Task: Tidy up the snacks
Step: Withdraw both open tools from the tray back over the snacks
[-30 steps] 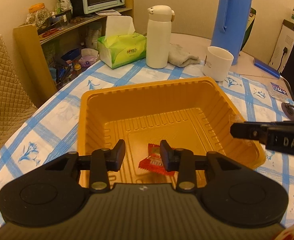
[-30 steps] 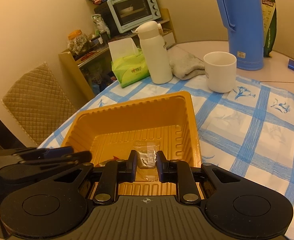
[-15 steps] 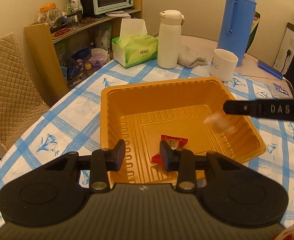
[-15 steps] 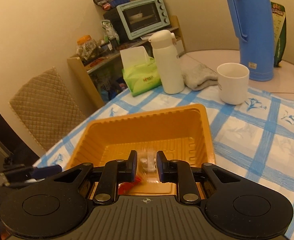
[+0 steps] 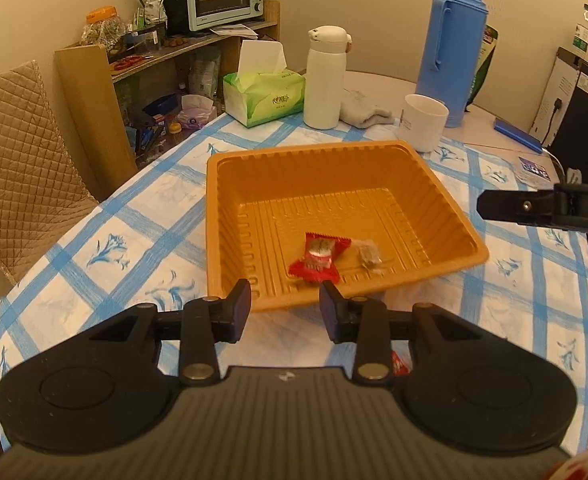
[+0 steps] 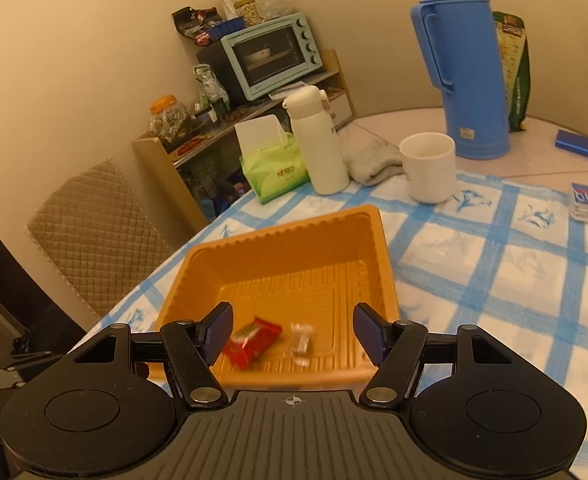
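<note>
1. Hovering nearest: left gripper (image 5: 285, 309), jaws part-way apart, nothing between them, over the near rim of the tray.
2. Opening at this moment: right gripper (image 6: 292, 330), jaws spread wide, nothing clamped, both snacks seen lying below the gap.
3. Counted, one orange tray (image 5: 446, 196) on the blue-checked tablecloth (image 5: 141, 240); counted inside, two snacks only.
4. Lying on the tray floor toward the near side: one red wrapped snack (image 5: 318, 257); just beside it, one clear wrapped snack (image 5: 368, 255).
5. Glimpsed on the cloth under the left gripper: a scrap of red wrapper (image 5: 398, 363), kind not determinable.
6. Standing beyond the tray: one white mug (image 5: 425, 120), one white flask (image 5: 325, 78), one green tissue box (image 5: 263, 96), one grey cloth (image 5: 364, 112).
7. Standing farthest on the table: one blue thermos (image 5: 454, 44).
</note>
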A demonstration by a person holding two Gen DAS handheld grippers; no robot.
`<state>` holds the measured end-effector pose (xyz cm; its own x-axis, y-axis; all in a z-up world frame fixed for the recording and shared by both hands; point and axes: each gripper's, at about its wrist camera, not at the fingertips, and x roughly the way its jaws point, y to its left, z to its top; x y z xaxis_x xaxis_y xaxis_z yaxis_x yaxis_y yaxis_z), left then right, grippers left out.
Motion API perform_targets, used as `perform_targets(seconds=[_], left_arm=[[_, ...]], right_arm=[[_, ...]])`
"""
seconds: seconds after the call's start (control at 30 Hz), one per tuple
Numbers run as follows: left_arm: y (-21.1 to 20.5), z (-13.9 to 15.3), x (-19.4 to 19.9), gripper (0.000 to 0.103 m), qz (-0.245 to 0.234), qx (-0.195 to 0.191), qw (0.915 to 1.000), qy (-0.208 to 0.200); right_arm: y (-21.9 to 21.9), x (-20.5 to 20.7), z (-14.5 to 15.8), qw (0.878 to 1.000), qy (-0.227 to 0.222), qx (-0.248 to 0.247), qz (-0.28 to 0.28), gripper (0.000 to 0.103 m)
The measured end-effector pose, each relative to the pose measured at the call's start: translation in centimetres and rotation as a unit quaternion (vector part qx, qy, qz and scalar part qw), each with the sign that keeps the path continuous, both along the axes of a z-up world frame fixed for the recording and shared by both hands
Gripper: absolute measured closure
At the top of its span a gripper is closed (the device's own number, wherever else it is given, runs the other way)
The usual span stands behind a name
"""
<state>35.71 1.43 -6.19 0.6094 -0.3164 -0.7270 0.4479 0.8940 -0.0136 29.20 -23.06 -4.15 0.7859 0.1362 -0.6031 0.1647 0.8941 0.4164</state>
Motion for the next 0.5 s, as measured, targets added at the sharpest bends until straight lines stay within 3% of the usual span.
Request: perform_targets(seconds=[0.5], left_arm=[[4.1,0.3,-8.9,0.069,0.022,-0.009,0.9994,0.026]], right_arm=[[2.6,-10.6,1.2,0.999,0.034,0.000,0.004,0.037]])
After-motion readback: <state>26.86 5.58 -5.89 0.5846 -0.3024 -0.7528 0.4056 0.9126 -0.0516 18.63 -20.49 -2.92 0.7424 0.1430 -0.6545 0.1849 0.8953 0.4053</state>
